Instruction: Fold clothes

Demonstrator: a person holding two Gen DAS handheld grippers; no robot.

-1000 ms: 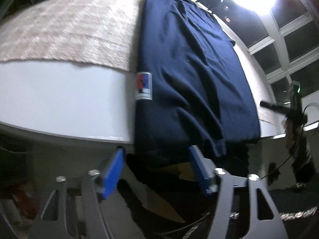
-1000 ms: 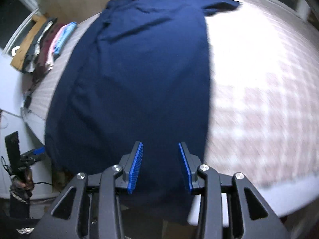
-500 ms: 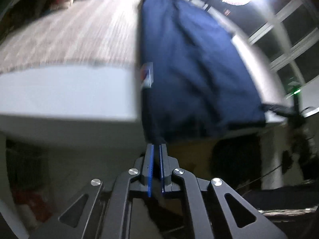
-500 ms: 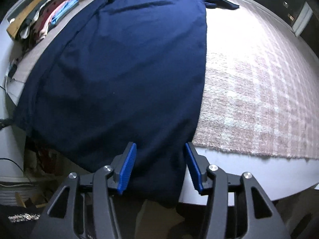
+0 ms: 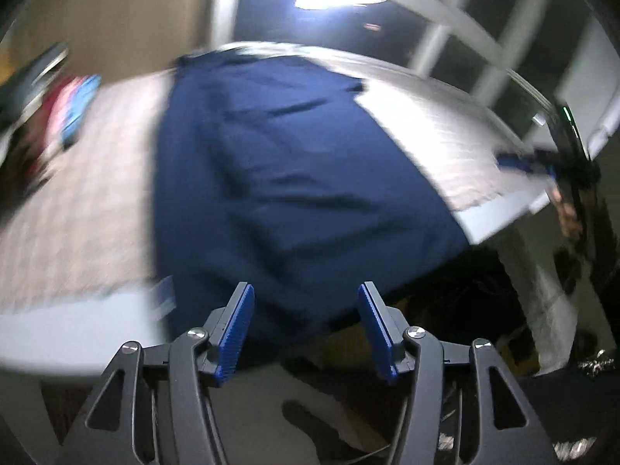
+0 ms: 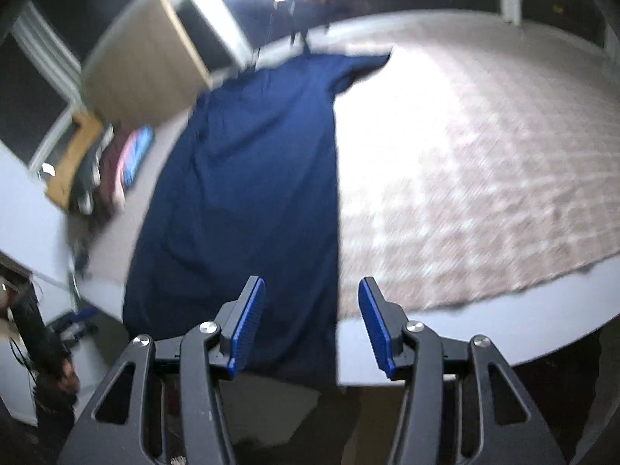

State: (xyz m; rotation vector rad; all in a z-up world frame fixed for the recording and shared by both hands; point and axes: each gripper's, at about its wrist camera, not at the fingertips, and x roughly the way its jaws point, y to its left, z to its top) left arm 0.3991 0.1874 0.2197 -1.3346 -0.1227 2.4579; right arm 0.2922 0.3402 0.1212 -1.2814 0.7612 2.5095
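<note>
- The navy shirt (image 5: 294,178) lies flat and lengthwise on a table covered by a pale checked cloth (image 6: 465,178); its hem spills over the table's near edge and hangs below it, and its collar end reaches toward the far edge.
- Left of the shirt, in the left wrist view, a broad strip of cloth is bare as far as a pile of folded clothes (image 5: 73,112) near the far left corner.
- The white table edge (image 5: 58,333) shows bare in front of the cloth on that side.
- The left gripper (image 5: 306,329) hangs off the near edge over the hanging hem; its jaws have just been opening, stand apart, and no fabric is pinched between the blue pads.
- Right of the shirt, the right wrist view shows the widest free stretch of cloth, running to the right edge.
- The right gripper (image 6: 312,321) hangs by the hem's right corner, jaws spread and barely widening, gripping nothing.
- Only the left wrist view shows the window frames (image 5: 457,31) beyond the far right corner.
- Only the right wrist view shows a wooden panel (image 6: 143,62) beyond the far left corner.
- Both views are motion-blurred.
</note>
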